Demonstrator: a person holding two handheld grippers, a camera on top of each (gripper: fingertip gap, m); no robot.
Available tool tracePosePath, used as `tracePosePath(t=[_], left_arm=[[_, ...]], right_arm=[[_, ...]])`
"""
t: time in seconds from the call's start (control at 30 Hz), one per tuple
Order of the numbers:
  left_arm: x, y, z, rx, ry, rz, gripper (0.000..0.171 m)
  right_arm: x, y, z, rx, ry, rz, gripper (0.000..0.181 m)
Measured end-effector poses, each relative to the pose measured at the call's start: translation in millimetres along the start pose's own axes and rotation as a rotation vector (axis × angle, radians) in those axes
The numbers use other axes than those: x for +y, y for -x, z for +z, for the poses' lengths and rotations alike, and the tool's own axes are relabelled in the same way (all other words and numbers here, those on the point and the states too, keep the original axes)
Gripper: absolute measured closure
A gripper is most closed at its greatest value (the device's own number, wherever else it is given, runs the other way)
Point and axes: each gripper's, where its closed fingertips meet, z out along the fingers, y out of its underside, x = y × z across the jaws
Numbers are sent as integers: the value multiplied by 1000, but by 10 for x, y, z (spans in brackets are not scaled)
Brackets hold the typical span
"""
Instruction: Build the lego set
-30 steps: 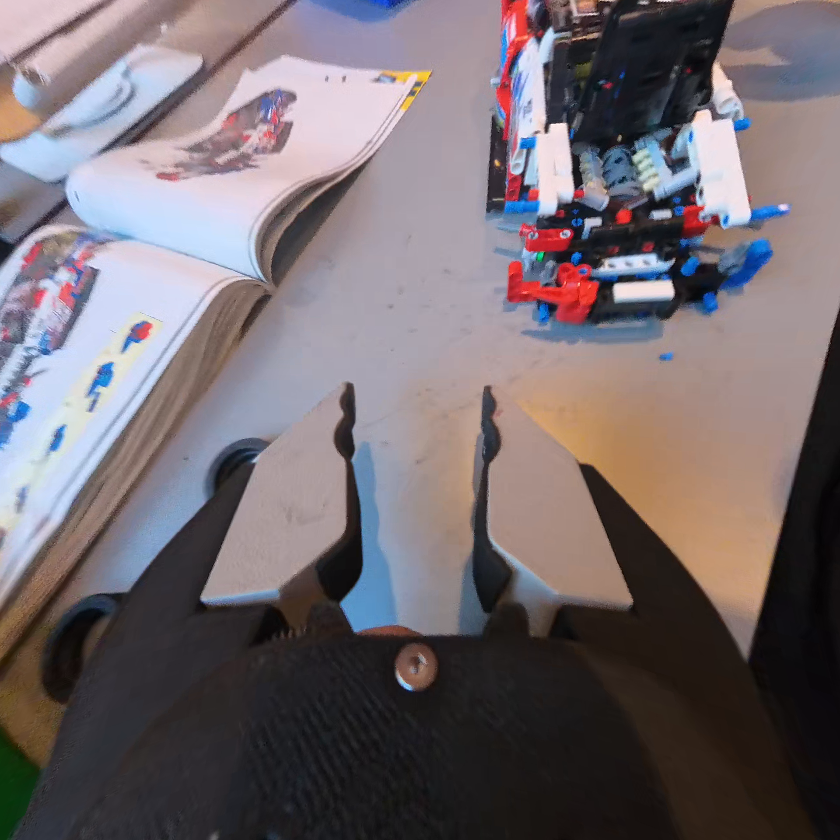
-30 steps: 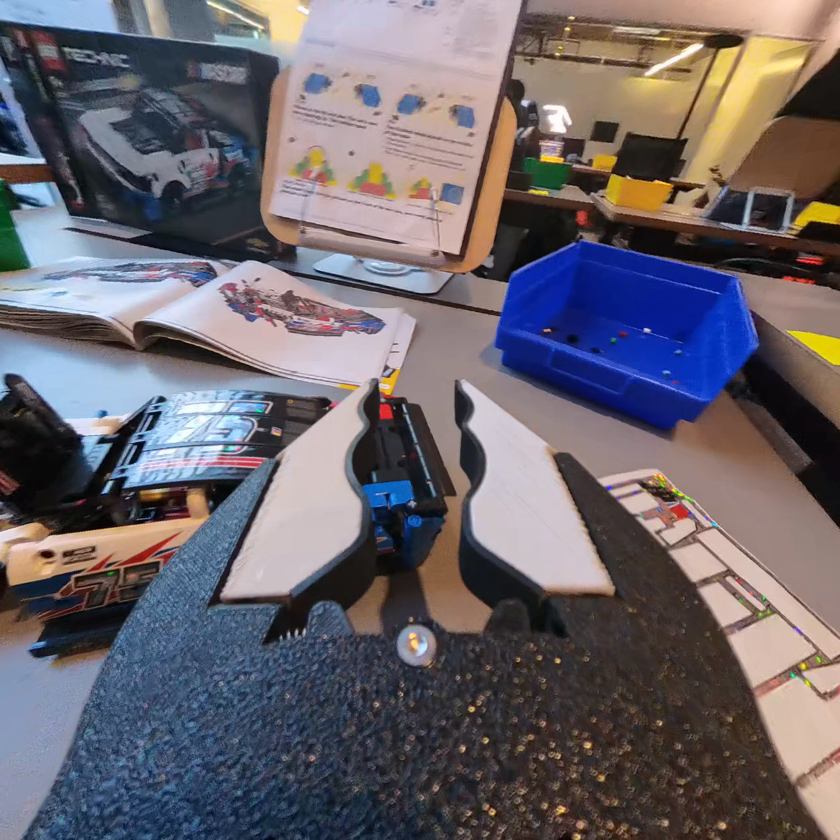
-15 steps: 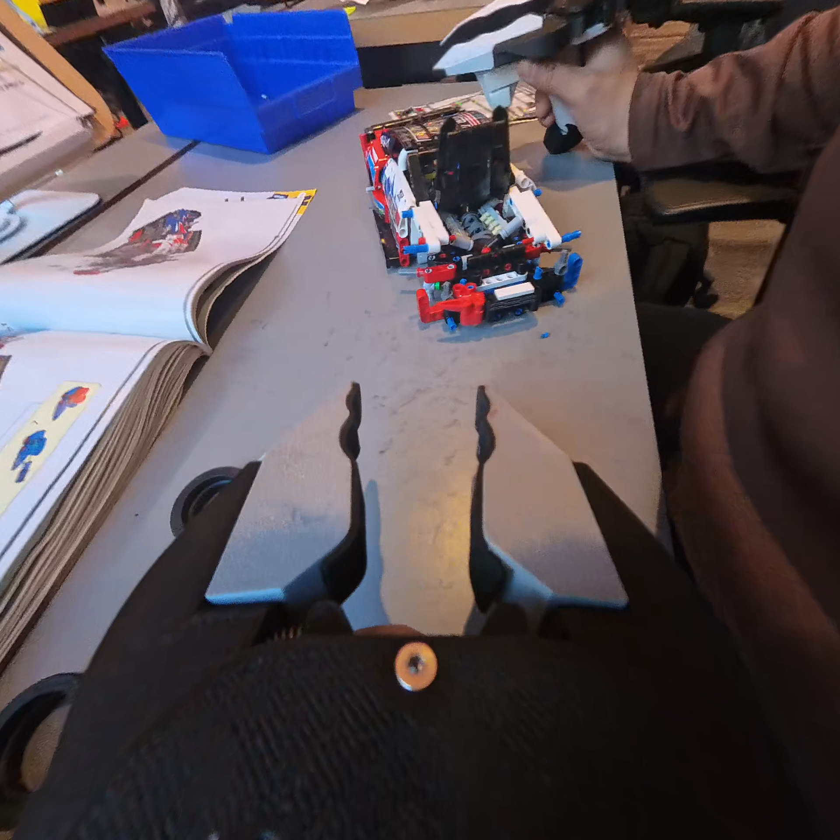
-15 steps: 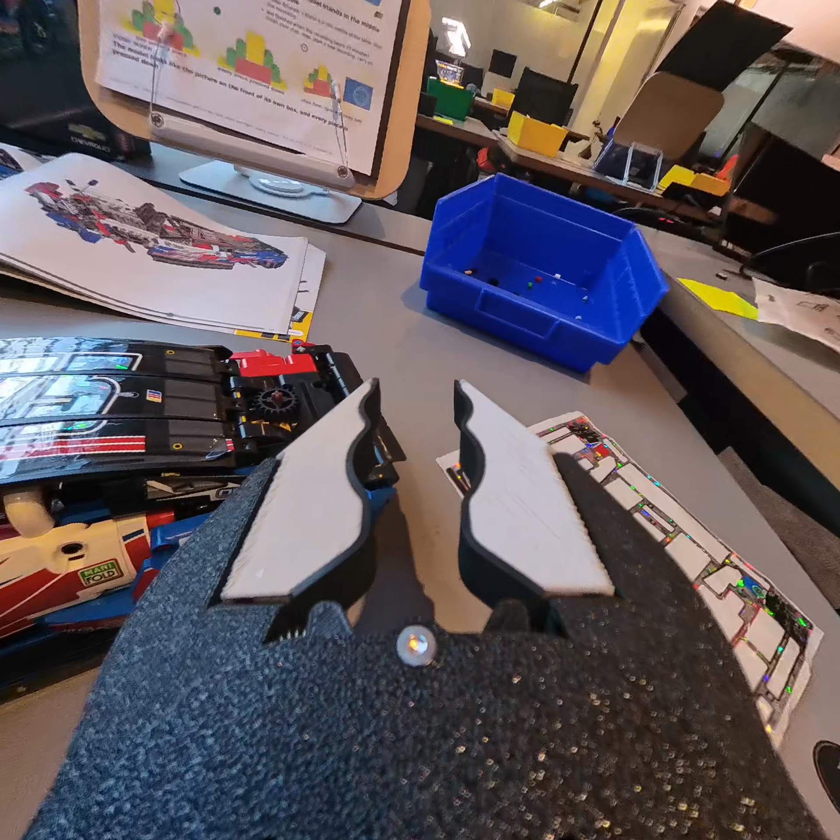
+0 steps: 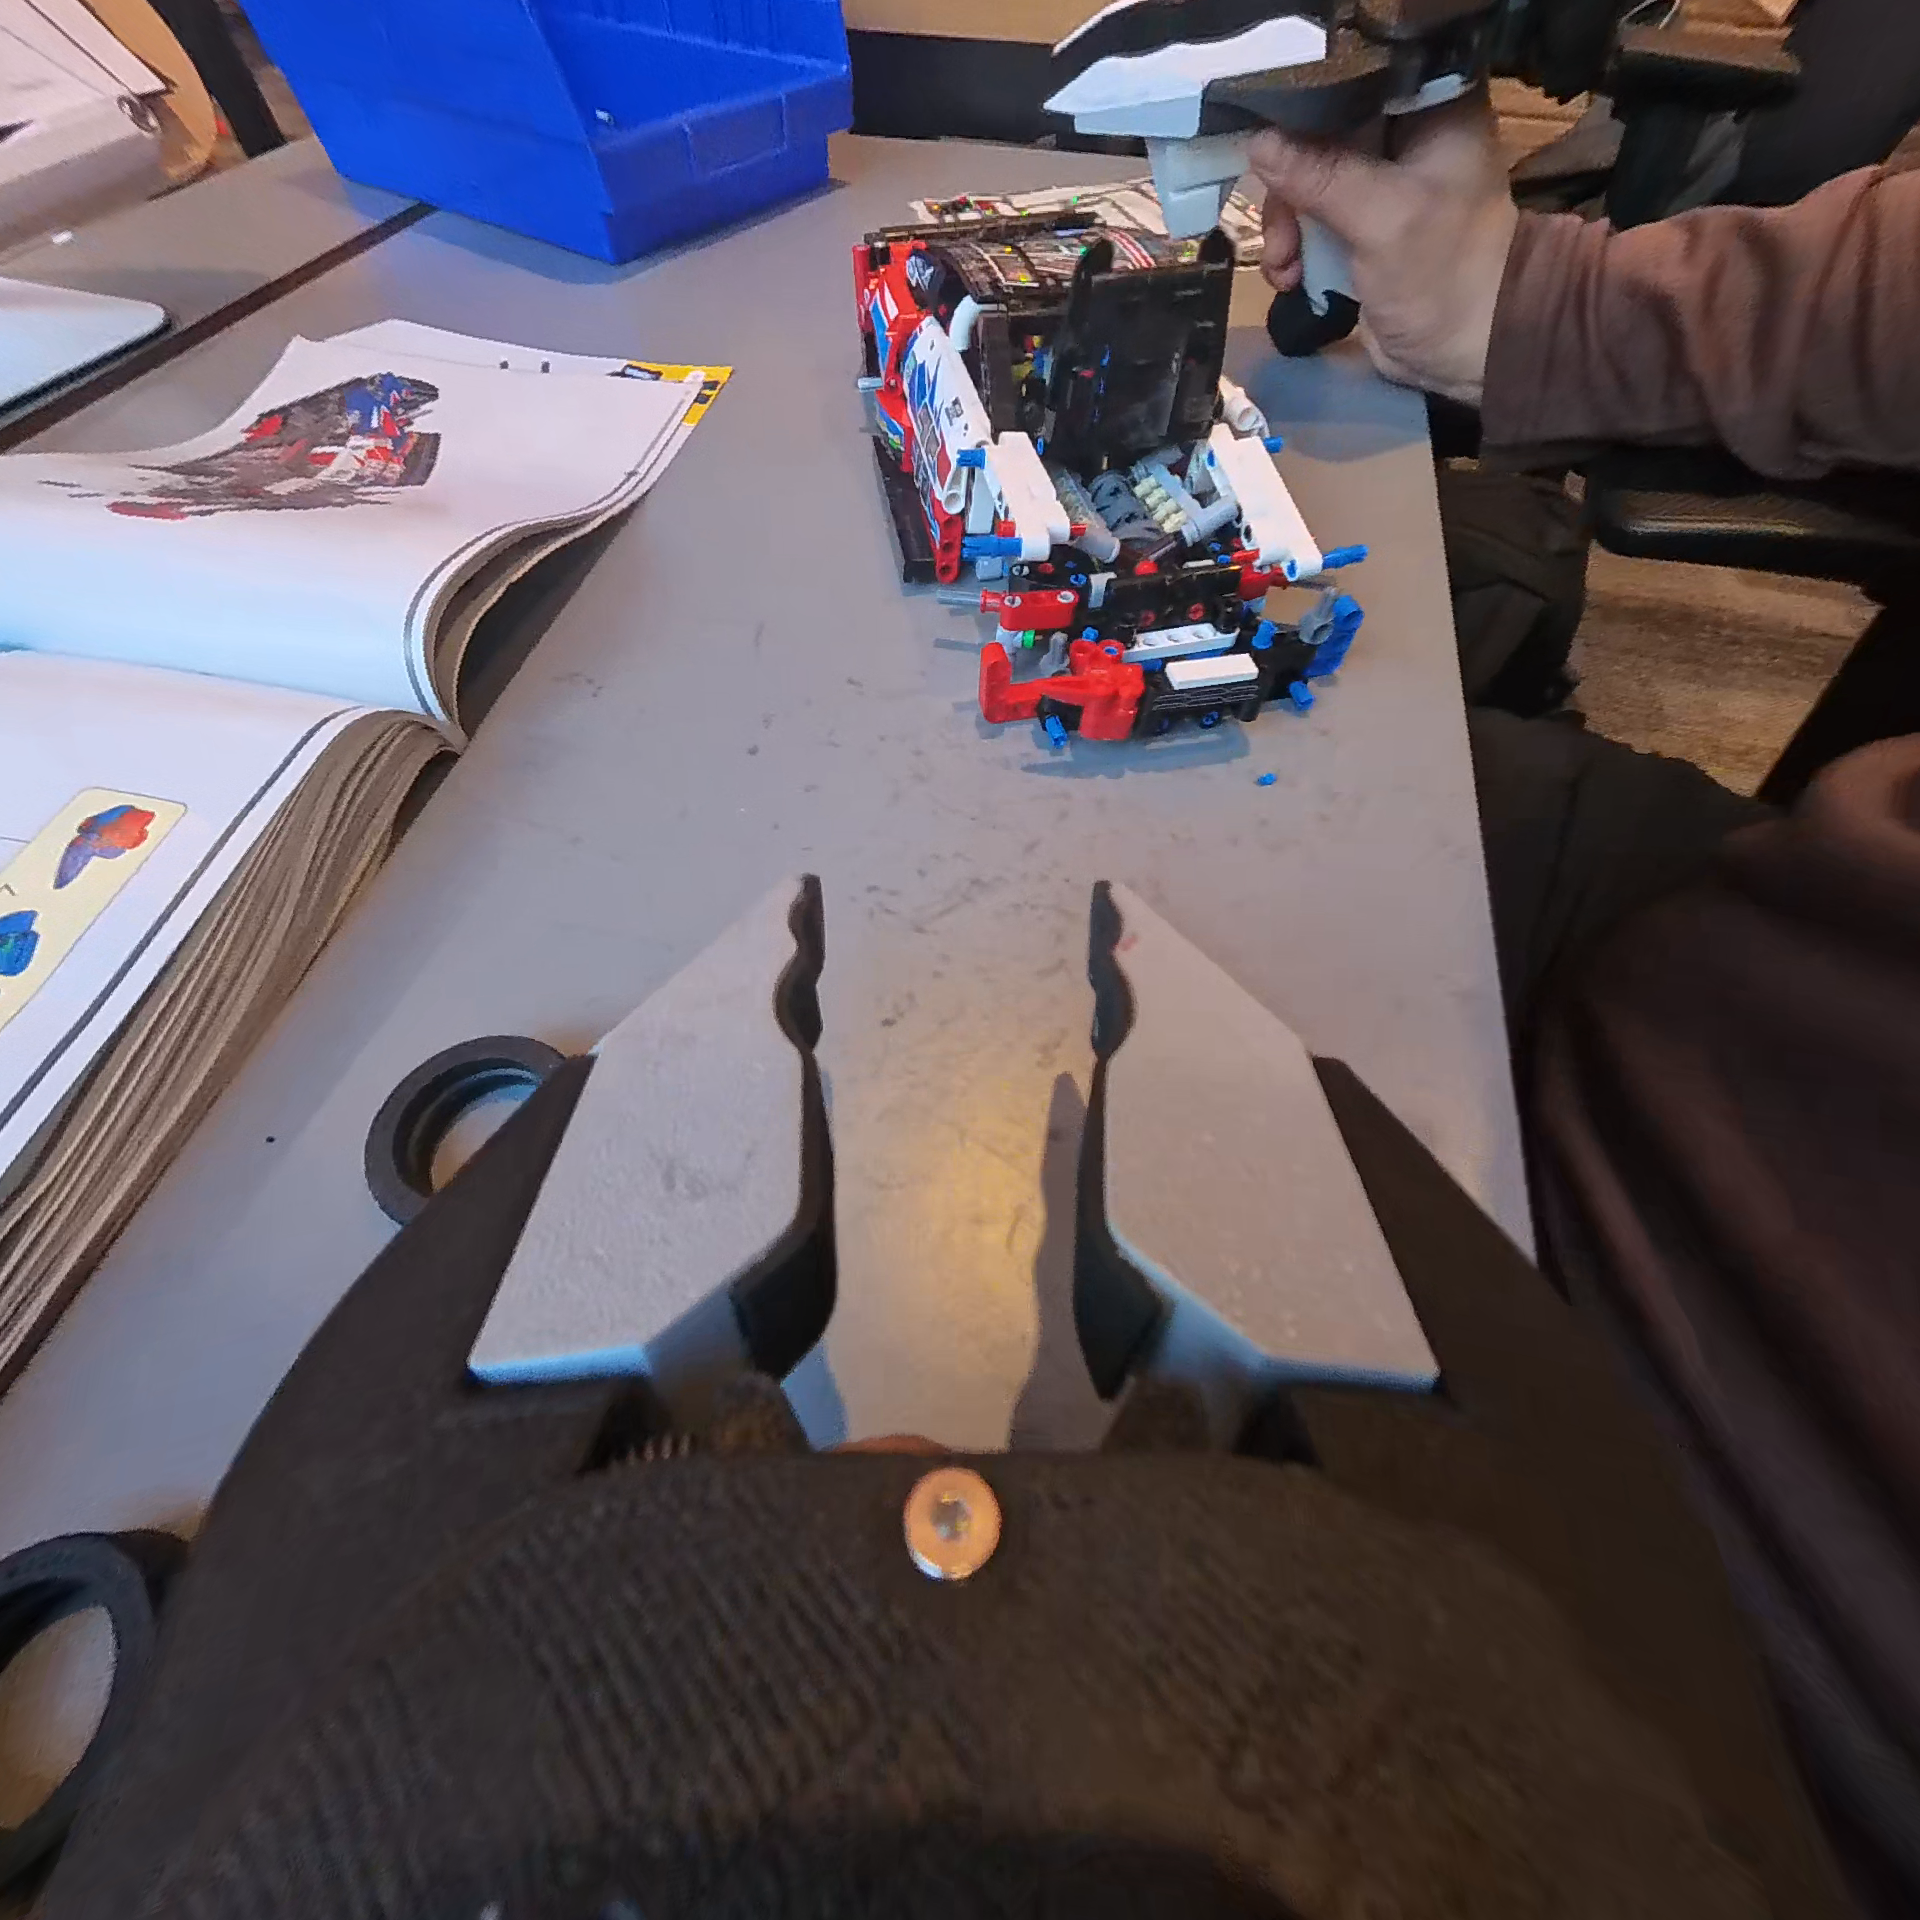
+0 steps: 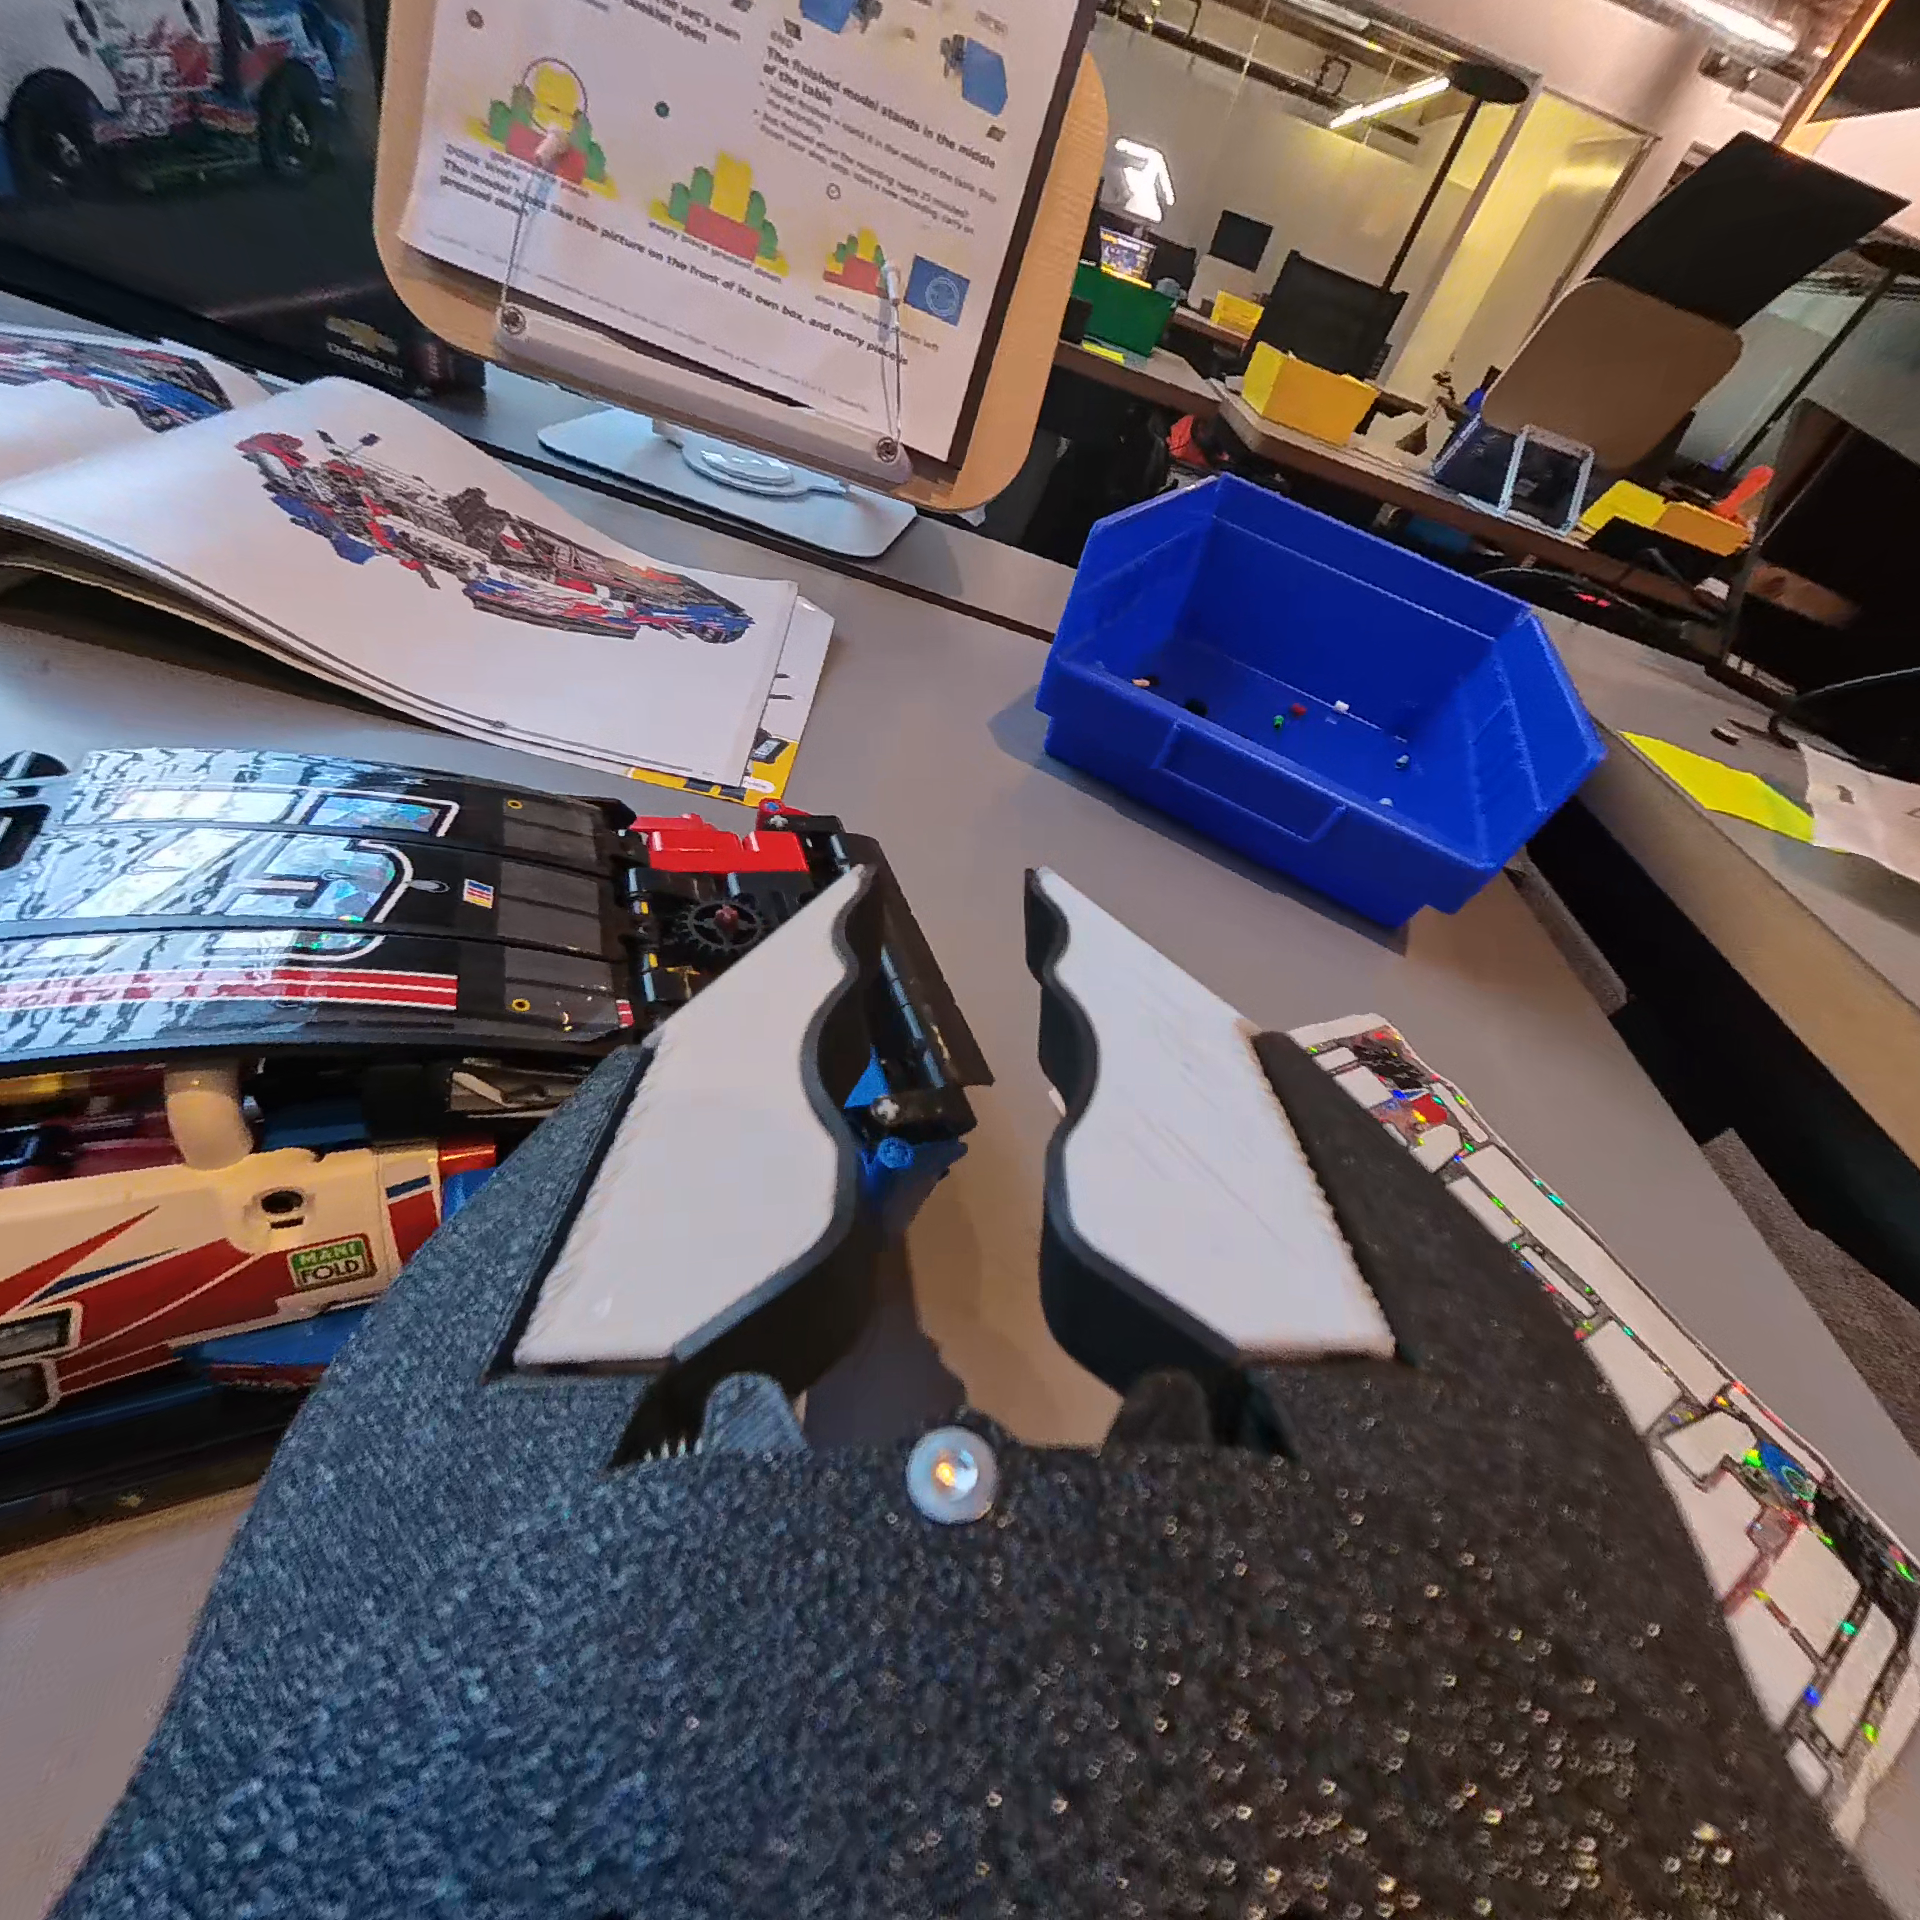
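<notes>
A partly built lego car [image 5: 1081,468], red, white, blue and black with its black hood raised, stands on the grey table [image 5: 727,727]. My left gripper [image 5: 951,904] is open and empty, low over the table well short of the car. My right gripper [image 6: 940,894] is open and empty, just above the car's far end [image 6: 312,935]; it also shows in the left wrist view [image 5: 1174,83], held in a hand above the car. A tiny blue pin [image 5: 1265,778] lies loose beside the car.
Open instruction booklets [image 5: 312,499] lie left of the car. A blue bin [image 6: 1320,686] with a few small parts stands at the back. A sticker sheet [image 6: 1662,1403] lies to the right. A black tyre [image 5: 457,1122] lies near my left gripper. A clipboard stand [image 6: 727,208] stands behind. A person's dark sleeve [image 5: 1714,312] is at right. There is about 35 centimeters between the tips of the two grippers.
My left gripper has pulled back and tilted up, so the car looks farther off. My right gripper has risen and shifted right along the car toward the bin. Both stay open.
</notes>
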Motion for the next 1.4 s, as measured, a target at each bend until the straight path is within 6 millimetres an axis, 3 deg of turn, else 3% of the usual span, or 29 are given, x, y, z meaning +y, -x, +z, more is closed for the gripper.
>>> tracePosePath(t=[0.3,0.8,1.03,1.4], left_arm=[[-17,68,-89,-73,-33,23,123],[-34,192,-187,-62,-79,-118,123],[-15,147,-88,-63,-36,-89,123],[-50,-38,282,32,46,46,128]], right_arm=[[0,-66,42,22,2,30,154],[88,-69,168,100,78,-90,154],[-9,-140,86,121,14,-49,153],[3,-59,115,77,22,-49,154]])
